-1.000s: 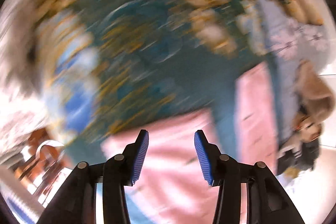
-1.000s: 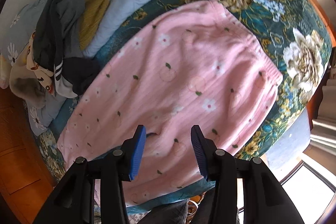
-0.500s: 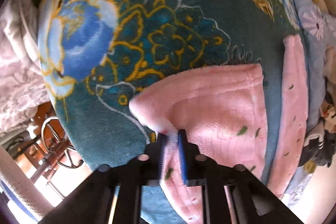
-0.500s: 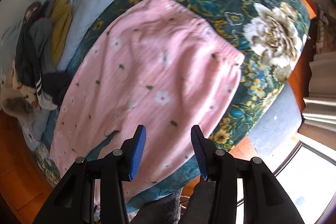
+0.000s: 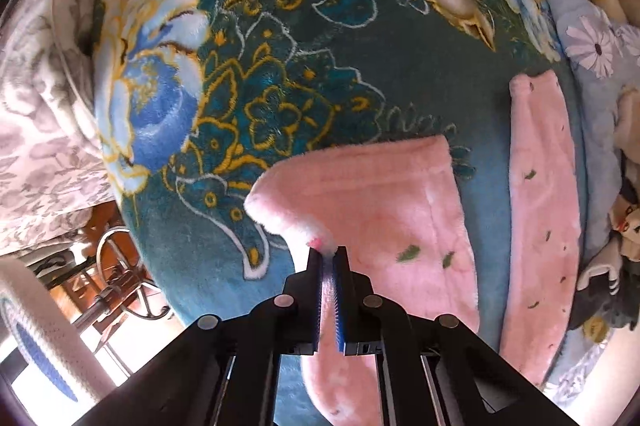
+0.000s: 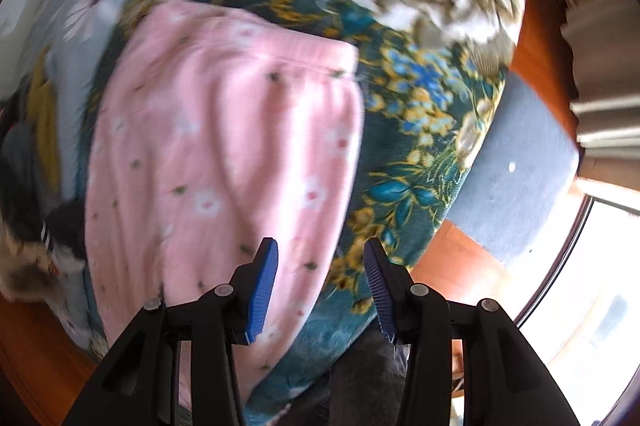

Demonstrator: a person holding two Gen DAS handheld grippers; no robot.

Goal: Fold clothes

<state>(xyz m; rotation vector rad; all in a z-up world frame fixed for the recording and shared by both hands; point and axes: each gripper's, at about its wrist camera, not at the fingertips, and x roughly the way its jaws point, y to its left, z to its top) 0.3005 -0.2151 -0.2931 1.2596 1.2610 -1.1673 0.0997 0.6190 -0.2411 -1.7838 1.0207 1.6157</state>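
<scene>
Left tongs pinch a hem corner of the pink trousers on the bed. Right tongs gape, empty, apparently above the waistband edge; trousers run lengthwise between them.

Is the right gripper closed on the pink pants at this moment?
No. In the right wrist view the right gripper stands open above the pink pants, its blue pads wide apart with nothing between them.
</scene>
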